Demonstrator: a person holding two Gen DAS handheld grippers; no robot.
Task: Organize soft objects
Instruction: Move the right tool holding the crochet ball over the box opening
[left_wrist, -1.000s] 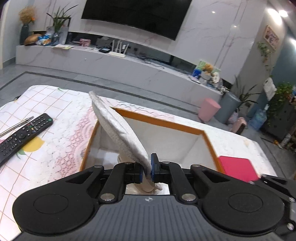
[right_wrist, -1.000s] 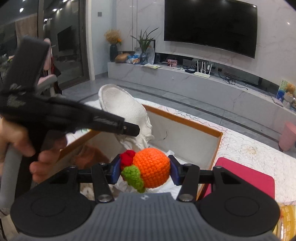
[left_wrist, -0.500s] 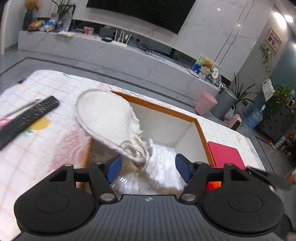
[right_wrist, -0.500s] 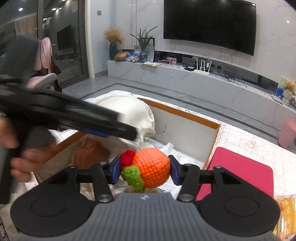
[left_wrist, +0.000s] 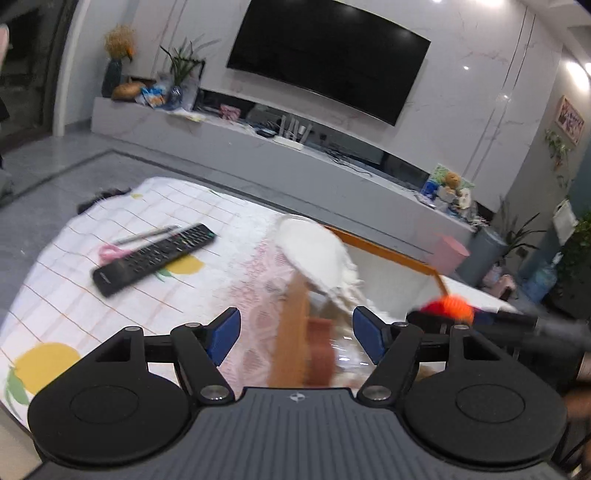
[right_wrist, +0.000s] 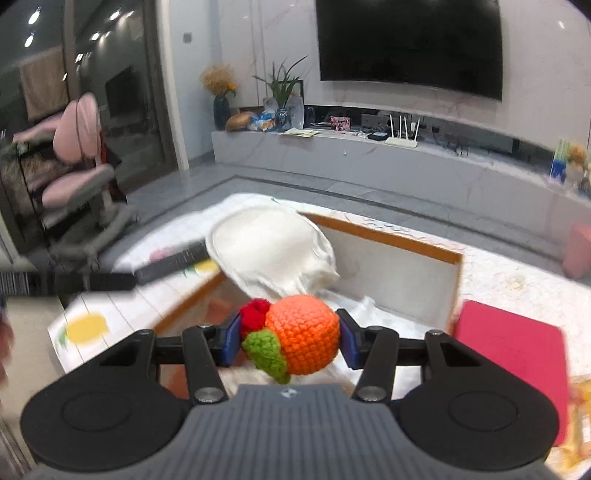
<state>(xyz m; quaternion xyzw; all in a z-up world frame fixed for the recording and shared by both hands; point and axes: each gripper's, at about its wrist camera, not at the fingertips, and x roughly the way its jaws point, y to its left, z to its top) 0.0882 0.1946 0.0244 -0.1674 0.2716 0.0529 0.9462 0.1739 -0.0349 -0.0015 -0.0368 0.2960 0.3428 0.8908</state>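
Observation:
My left gripper (left_wrist: 295, 334) hovers over the left wall of the orange-rimmed box (left_wrist: 384, 251); its jaws are opening with nothing between them. A white fabric soft thing (left_wrist: 317, 258) leans on that wall and droops into the box, free of the pads. A brown soft item (left_wrist: 319, 350) lies inside. My right gripper (right_wrist: 288, 338) is shut on a crocheted orange (right_wrist: 303, 332) with a red and a green tuft, above the box (right_wrist: 388, 236), in front of the white soft thing (right_wrist: 273, 254). The crocheted orange (left_wrist: 452, 306) also shows blurred at the right of the left wrist view.
A black remote (left_wrist: 155, 258), a pen and pink scissors (left_wrist: 110, 251) lie on the lemon-print cloth left of the box. A red pad (right_wrist: 513, 350) lies right of the box, a yellow packet (right_wrist: 580, 406) beyond it. A pink chair (right_wrist: 81, 173) stands off the table's left.
My left gripper let go of the white soft thing, which dropped onto the box's left wall, then drew back and leftward. The right gripper kept its hold on the crocheted orange and barely moved.

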